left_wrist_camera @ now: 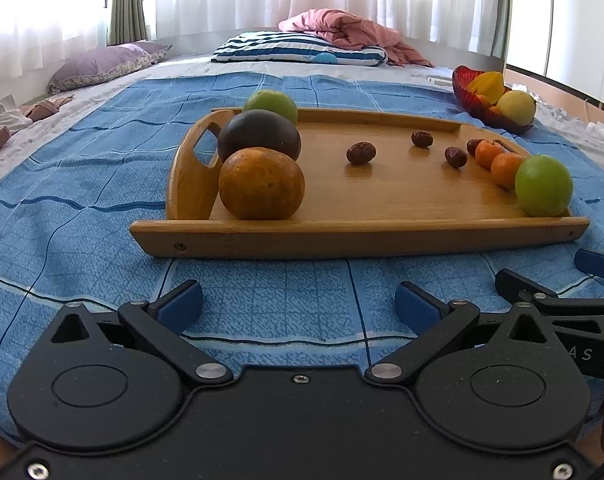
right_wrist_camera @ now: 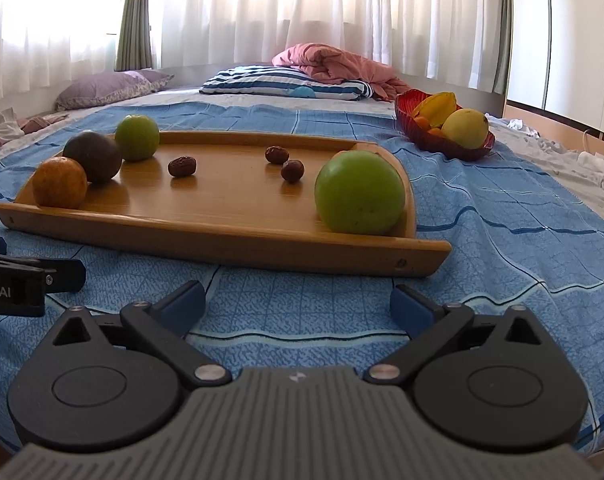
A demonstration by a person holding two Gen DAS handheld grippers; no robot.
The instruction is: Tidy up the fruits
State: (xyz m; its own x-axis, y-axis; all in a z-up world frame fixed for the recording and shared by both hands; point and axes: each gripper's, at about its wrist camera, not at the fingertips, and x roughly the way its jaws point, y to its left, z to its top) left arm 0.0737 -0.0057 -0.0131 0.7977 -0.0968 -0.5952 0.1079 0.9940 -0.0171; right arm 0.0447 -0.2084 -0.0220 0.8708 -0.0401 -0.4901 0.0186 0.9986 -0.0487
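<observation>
A wooden tray (left_wrist_camera: 362, 236) (right_wrist_camera: 222, 240) lies on the blue bedspread. Along its left end sit an orange (left_wrist_camera: 261, 183) (right_wrist_camera: 60, 183), a dark round fruit (left_wrist_camera: 259, 136) (right_wrist_camera: 93, 156) and a green fruit (left_wrist_camera: 271, 105) (right_wrist_camera: 137, 137). Several brown dates (left_wrist_camera: 360, 153) (right_wrist_camera: 181, 166) lie mid-tray. At the right end stand a green fruit (left_wrist_camera: 543, 185) (right_wrist_camera: 359, 192) and two small tangerines (left_wrist_camera: 507, 169). My left gripper (left_wrist_camera: 298, 304) and my right gripper (right_wrist_camera: 298, 306) both hang open and empty in front of the tray's near rim.
A red bowl (left_wrist_camera: 468, 98) (right_wrist_camera: 422, 136) with yellow fruits stands beyond the tray at the right. Pillows (left_wrist_camera: 298, 50) and a pink blanket (left_wrist_camera: 354, 34) lie at the far end of the bed. Curtains hang behind.
</observation>
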